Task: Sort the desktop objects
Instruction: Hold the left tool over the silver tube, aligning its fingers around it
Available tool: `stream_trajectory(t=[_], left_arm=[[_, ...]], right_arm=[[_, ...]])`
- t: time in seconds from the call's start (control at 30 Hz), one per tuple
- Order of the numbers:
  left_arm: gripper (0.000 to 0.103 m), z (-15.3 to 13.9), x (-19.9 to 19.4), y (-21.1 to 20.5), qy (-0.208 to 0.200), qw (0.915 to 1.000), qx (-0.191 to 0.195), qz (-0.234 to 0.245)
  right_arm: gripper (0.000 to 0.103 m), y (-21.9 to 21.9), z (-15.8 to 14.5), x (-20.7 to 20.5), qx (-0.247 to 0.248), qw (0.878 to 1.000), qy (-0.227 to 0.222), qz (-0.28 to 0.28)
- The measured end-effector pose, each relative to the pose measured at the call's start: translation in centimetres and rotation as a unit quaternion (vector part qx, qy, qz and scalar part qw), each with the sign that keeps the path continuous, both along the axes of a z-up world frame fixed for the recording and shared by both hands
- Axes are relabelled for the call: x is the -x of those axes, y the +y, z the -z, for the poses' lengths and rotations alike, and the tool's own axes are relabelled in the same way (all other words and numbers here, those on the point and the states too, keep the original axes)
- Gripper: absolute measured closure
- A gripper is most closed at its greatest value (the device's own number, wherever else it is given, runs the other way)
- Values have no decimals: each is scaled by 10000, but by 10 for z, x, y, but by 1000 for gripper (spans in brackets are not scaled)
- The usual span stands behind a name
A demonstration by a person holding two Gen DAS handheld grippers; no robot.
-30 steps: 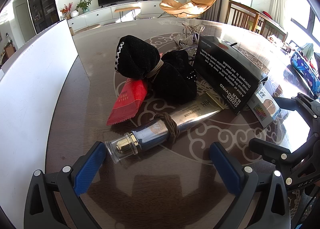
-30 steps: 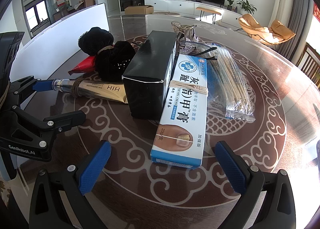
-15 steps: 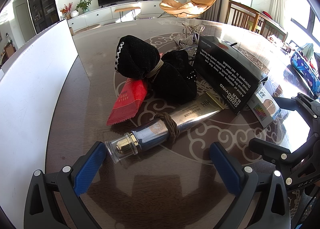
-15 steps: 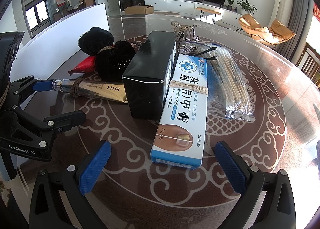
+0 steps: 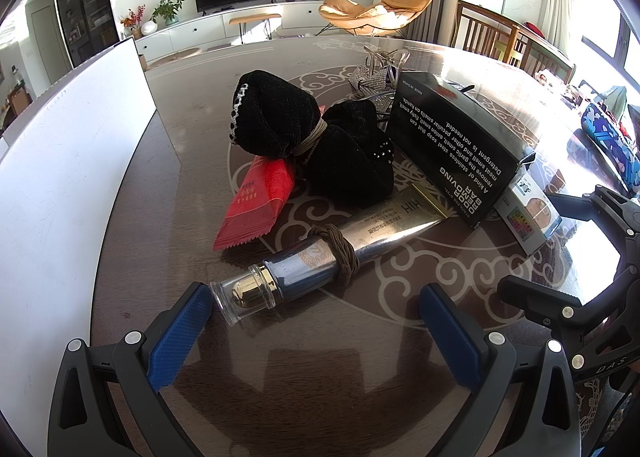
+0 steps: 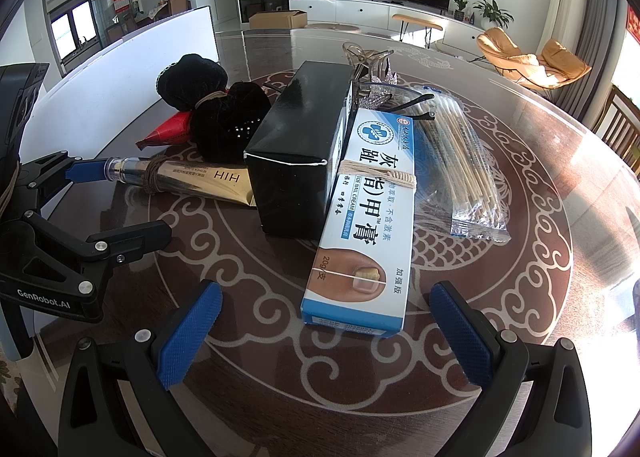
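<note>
A gold cream tube point(image 5: 360, 241) with a brown hair tie point(image 5: 338, 251) round it lies just ahead of my open left gripper point(image 5: 316, 321); its clear cap nearly touches the left fingertip. Behind it sit a red packet point(image 5: 258, 203), a black velvet scrunchie point(image 5: 312, 137) and a black box point(image 5: 456, 145). My open right gripper point(image 6: 326, 313) hovers in front of a blue-and-white nail cream box point(image 6: 368, 217) bound with a beige band. That box leans against the black box point(image 6: 300, 145), and a cotton swab packet point(image 6: 464, 173) lies to its right.
A white board point(image 5: 60, 177) stands along the left of the round patterned table point(image 5: 320, 377). A clear hair claw point(image 6: 370, 59) and glasses point(image 6: 404, 97) lie behind the boxes. Chairs point(image 5: 504, 41) stand at the table's far right; bright sun glares there.
</note>
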State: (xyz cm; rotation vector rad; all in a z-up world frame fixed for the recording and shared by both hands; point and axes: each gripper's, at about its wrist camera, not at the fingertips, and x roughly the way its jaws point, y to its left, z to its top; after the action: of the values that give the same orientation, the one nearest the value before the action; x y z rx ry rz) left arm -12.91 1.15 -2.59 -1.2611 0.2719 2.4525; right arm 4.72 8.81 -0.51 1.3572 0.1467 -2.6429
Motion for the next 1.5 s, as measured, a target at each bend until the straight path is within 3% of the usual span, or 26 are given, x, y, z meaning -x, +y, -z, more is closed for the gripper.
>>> stream_trajectory(t=[1.33,1.5], left_arm=[[0,0,0,0,-5,10000,8,10],[0,-2,-4,2,-276,9992,151,248]], right_arm=[[0,1,1,0,2,10000,2,-6],[0,1,1,0,3,10000,2,-7]])
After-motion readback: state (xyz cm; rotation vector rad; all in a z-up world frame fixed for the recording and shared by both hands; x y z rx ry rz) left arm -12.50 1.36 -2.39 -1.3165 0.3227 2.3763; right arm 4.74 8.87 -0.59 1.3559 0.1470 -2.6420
